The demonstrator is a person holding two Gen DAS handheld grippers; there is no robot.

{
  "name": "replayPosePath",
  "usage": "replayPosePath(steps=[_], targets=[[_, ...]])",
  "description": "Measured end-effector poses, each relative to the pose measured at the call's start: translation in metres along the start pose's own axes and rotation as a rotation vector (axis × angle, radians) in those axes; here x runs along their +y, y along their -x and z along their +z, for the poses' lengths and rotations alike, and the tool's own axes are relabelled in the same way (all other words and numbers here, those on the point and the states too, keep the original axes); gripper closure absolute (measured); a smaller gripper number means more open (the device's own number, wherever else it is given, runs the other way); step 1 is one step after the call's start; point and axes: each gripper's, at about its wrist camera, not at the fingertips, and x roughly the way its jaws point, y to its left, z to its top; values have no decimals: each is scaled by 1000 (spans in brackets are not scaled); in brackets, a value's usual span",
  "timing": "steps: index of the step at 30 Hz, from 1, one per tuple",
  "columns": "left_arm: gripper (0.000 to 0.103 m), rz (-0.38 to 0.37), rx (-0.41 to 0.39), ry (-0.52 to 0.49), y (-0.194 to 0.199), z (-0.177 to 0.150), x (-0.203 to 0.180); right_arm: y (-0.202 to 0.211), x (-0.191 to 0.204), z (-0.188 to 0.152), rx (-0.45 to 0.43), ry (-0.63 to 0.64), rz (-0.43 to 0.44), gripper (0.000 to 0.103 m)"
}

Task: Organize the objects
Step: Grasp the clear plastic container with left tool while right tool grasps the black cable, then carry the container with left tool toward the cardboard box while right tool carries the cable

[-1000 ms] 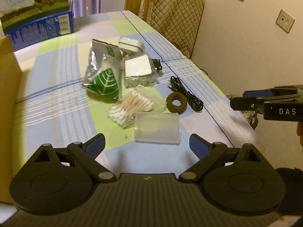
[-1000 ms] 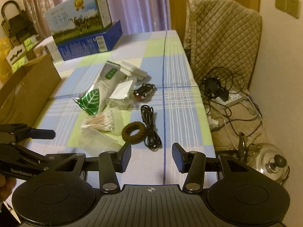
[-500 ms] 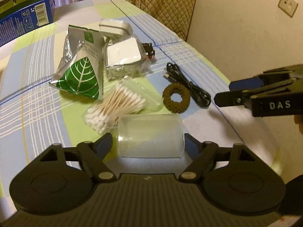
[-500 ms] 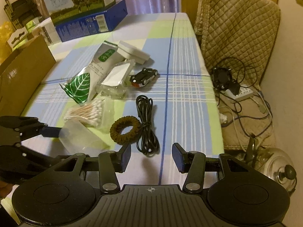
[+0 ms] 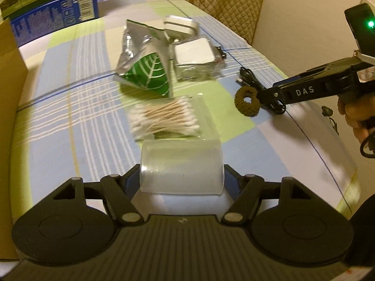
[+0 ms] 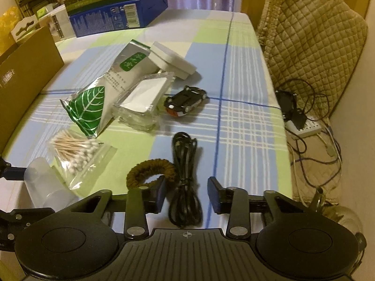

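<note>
My left gripper [image 5: 181, 182] had the frosted plastic cup [image 5: 181, 166] lying on its side right between the fingers, and both pads looked pressed up against the cup's sides, so I'd call that a pinch on the cup. The jaws had just closed in on it. The cup sat at the near end of the checked tablecloth [image 5: 77, 107], just this side of the bag of cotton swabs [image 5: 165, 119].

My right gripper [image 6: 187, 193] had its jaws partway in, having just been closing, with the coiled black cable [image 6: 185, 180] running between them. The pads weren't touching the cable on either side as far as I could see, so nothing was actually gripped. The left finger [image 6: 160, 194] sat right against the brown hair tie [image 6: 151, 172], which lay touching the cable.

Further out, the green leaf foil pouch [image 6: 93, 107] leaned beside a clear packet with a white card [image 6: 143, 104], with a white round case [image 6: 172, 62] behind them and a small black toy car [image 6: 185, 100] off to the right. A cardboard box [image 6: 21, 75] stood along the left edge of the table and a blue carton [image 6: 117, 14] sat at the far end. A chair with a quilted cover [image 6: 311, 35] stood at the right.
</note>
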Motion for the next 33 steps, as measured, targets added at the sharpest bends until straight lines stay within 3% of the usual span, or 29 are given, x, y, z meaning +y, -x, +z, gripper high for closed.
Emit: replayPosePath(steps=[1,2,13,18,22,29,33], targets=[[35,0,-1,4,0,0,1,0,0,1,5,-17,14,85],[35,0,-2,7,1,-1,2,1,0,1,9,-40,20,88],[35,6,-19,24,20,-15,8,36,41,-5,36,-68,52,94],[35,24,-22,35,36,-31,16,43,79,-22,67,-81,87,94],[35,43,-19,49,48,-47,28,37,99,-39,74,-58,51,94],[35,43,-19,84,52,-65,42,25,95,-36,36,-70,29,93],[34,46,-32,89,51,-65,46,12,98,-34,49,-9,1,92]])
